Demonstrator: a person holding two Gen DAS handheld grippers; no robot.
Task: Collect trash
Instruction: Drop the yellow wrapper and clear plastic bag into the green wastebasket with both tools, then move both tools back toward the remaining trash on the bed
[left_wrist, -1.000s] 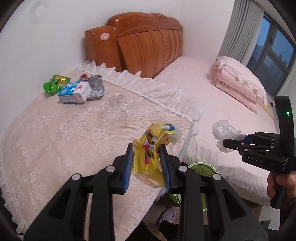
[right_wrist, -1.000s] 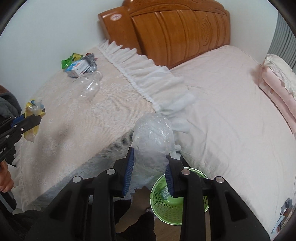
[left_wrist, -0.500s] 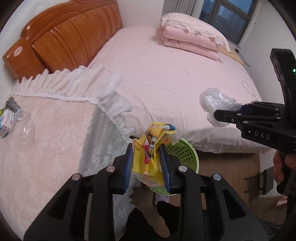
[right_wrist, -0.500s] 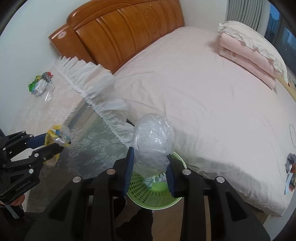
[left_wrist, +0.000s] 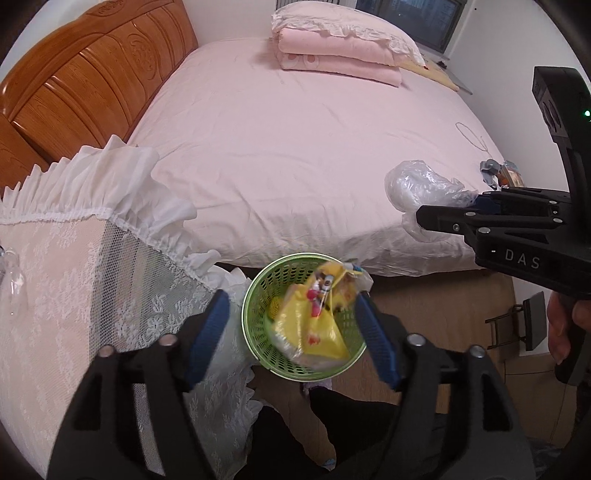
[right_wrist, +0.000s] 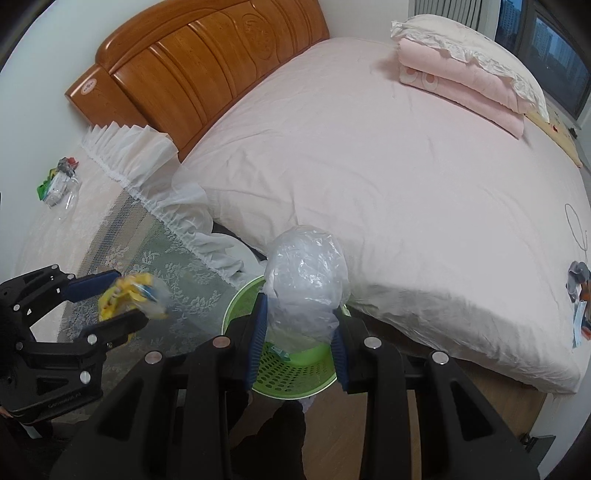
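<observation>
On right tongs (left_wrist: 448, 212): "DAS", gripping clear bag (left_wrist: 417, 186).

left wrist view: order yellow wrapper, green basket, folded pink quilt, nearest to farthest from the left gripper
1. yellow wrapper, between the open left gripper fingers.
2. green basket, on the floor below.
3. folded pink quilt, far across the bed.

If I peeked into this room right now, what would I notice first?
Probably the yellow wrapper dropping between the wide-open left gripper fingers, right above the green basket on the floor by the bed. Next, the crinkly clear plastic bag pinched in the right gripper, and the big pink bed behind.
</observation>
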